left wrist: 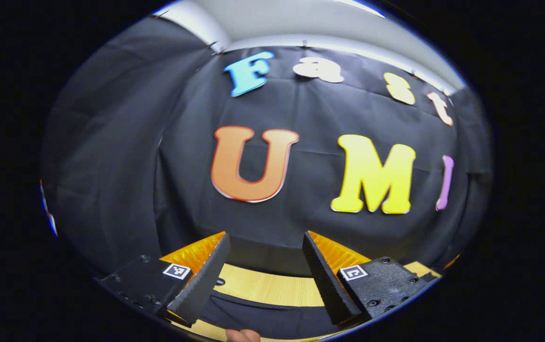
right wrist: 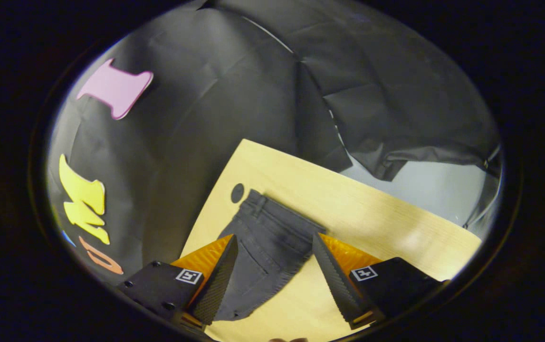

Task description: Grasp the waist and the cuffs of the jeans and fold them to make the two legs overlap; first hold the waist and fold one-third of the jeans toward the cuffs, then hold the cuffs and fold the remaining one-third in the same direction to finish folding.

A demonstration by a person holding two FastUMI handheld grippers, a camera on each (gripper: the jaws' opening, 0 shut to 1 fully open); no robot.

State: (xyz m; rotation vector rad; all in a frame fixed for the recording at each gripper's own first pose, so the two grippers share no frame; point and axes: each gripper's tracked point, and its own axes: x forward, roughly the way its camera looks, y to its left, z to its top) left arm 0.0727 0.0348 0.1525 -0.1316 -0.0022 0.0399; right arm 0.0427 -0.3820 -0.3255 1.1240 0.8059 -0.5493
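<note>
Dark grey jeans lie flat on the light wooden table, their waistband toward the far left corner. The legs run toward me and pass out of sight below. My right gripper hovers over the jeans near the hip, open, nothing between its fingers. My left gripper is also open and empty, held level and pointing at the booth's wall. A strip of table and a band of dark cloth, seemingly the jeans, lie beneath it.
A small black dot marks the table beside the waistband. Black cloth walls close the table's far and left sides. Grey floor shows beyond the table's right edge. A fingertip peeks in at the bottom of the left gripper view.
</note>
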